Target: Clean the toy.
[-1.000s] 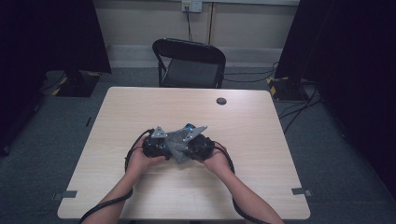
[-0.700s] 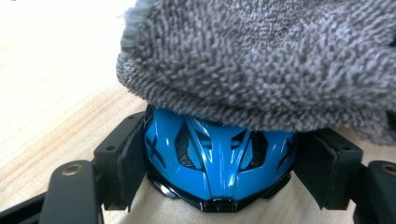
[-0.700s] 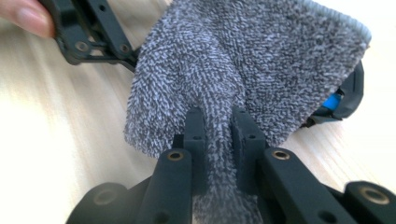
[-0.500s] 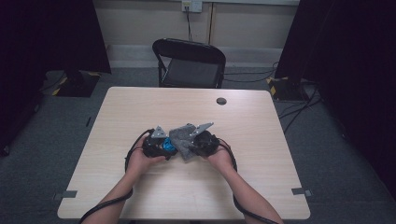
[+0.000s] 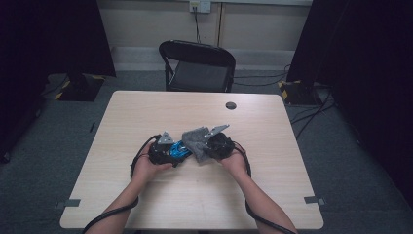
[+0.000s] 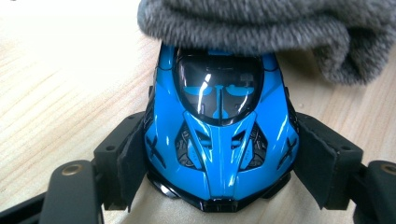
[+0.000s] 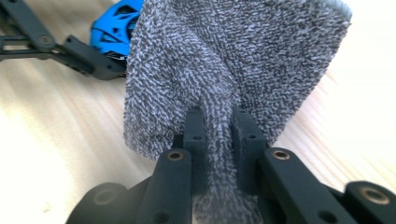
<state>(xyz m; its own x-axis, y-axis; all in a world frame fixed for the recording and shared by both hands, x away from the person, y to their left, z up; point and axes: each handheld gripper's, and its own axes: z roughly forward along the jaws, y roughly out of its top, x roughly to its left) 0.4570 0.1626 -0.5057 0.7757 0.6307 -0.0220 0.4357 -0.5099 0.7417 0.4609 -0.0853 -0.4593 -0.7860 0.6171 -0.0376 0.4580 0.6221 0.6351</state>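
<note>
A blue toy car (image 6: 219, 135) with a dark windscreen sits between the pads of my left gripper (image 6: 219, 172), which is shut on its sides just above the table. In the high view the car (image 5: 179, 149) lies at mid-table beside the left gripper (image 5: 168, 152). My right gripper (image 7: 218, 128) is shut on a grey terry cloth (image 7: 233, 60), pinching a fold between its jaws. The cloth (image 5: 195, 139) hangs over the far end of the car (image 7: 114, 28), and its edge (image 6: 271, 28) covers the car's rear. The right gripper (image 5: 209, 146) is just right of the car.
The light wooden table (image 5: 204, 195) has a small dark round cap (image 5: 231, 105) near its far edge. A black folding chair (image 5: 197, 66) stands behind the table. Dark curtains and cables line the floor at both sides.
The right gripper has drawn the grey cloth to the right across the car, uncovering more of the blue body. The left gripper has kept still with the car.
</note>
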